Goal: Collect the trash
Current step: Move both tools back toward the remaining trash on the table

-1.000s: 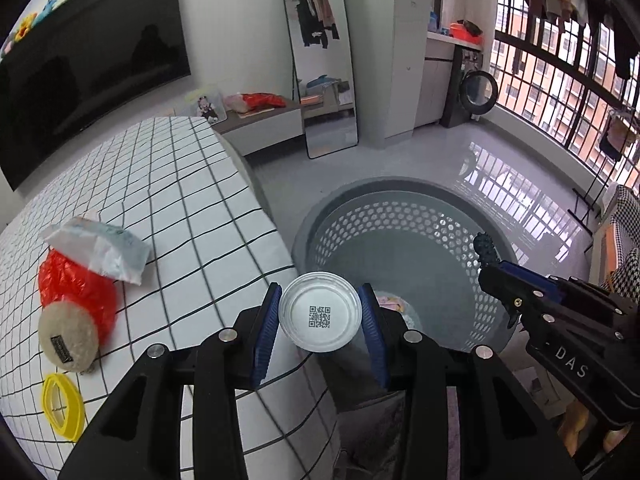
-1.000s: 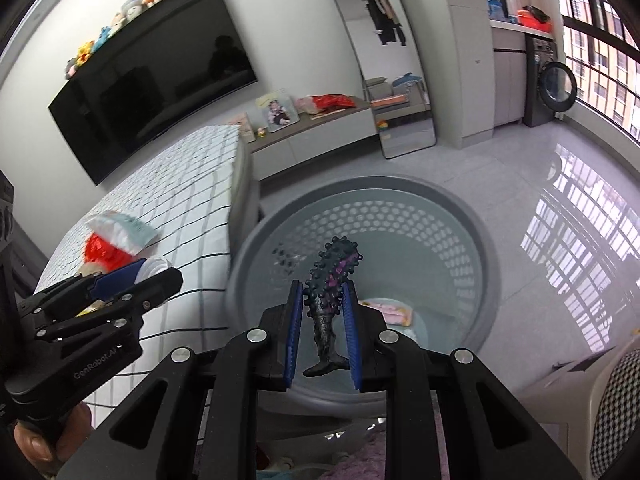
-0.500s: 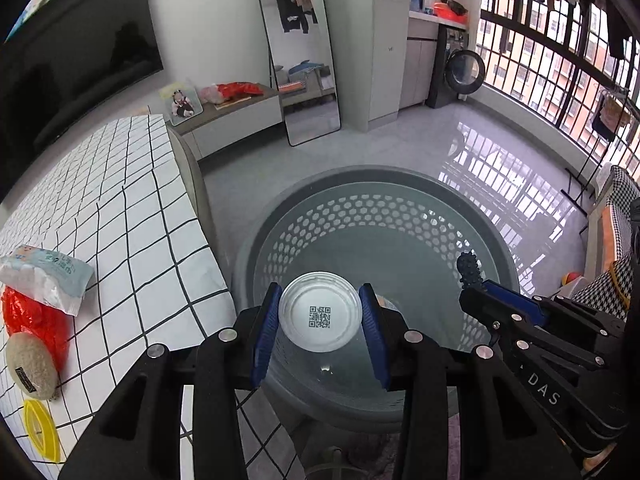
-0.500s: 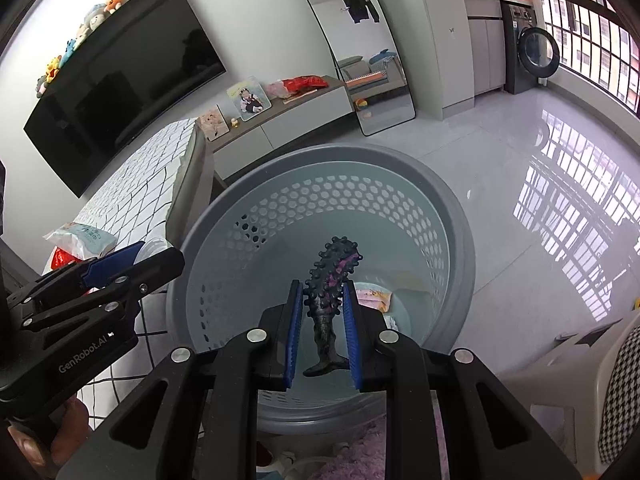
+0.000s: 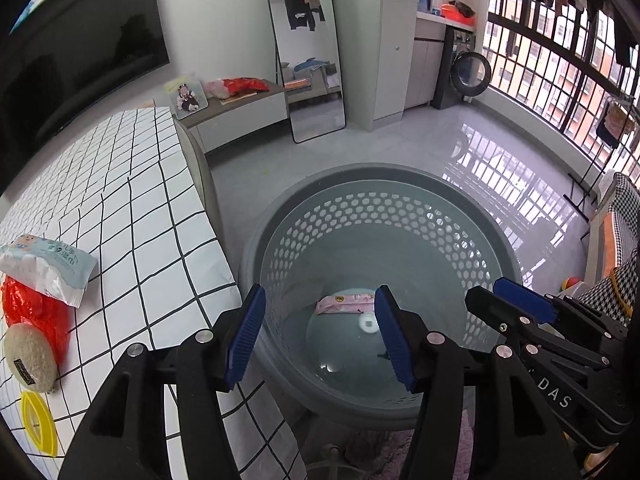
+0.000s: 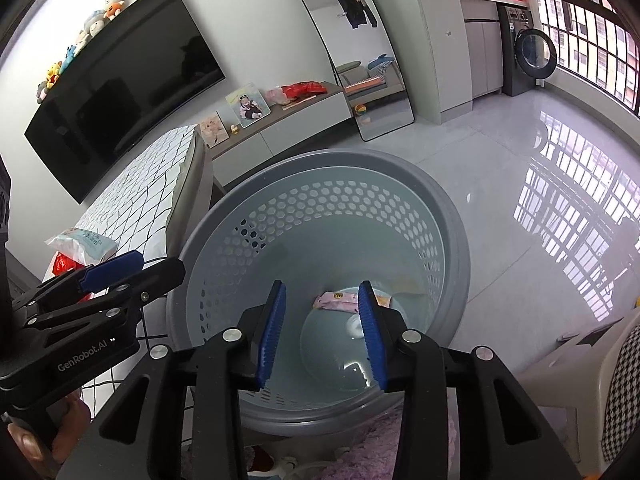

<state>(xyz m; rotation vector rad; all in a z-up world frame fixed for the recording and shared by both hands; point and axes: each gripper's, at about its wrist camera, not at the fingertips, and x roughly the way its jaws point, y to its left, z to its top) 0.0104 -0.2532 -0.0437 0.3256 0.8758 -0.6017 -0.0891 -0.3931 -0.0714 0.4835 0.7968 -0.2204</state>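
Both grippers hang over a grey perforated basket that stands on the floor beside the bed. My left gripper has its jaws opening, with nothing between the blue pads. The jaws of my right gripper are also opening and are empty. At the basket's bottom lie a white cup and a pink packet. The dark spiky toy is not clearly visible. On the checked bed sheet lie a white-blue packet, a red bag, a beige round pad and a yellow ring.
A houndstooth chair stands to the right of the basket and a pink rug lies under its near side. A tall mirror, a low cabinet and a wall TV are at the back. Glossy floor lies beyond.
Both grippers have opened. The white cup has left the left jaws and the dark spiky toy has left the right jaws. Earlier, both hands moved from the bed's edge to over the basket.
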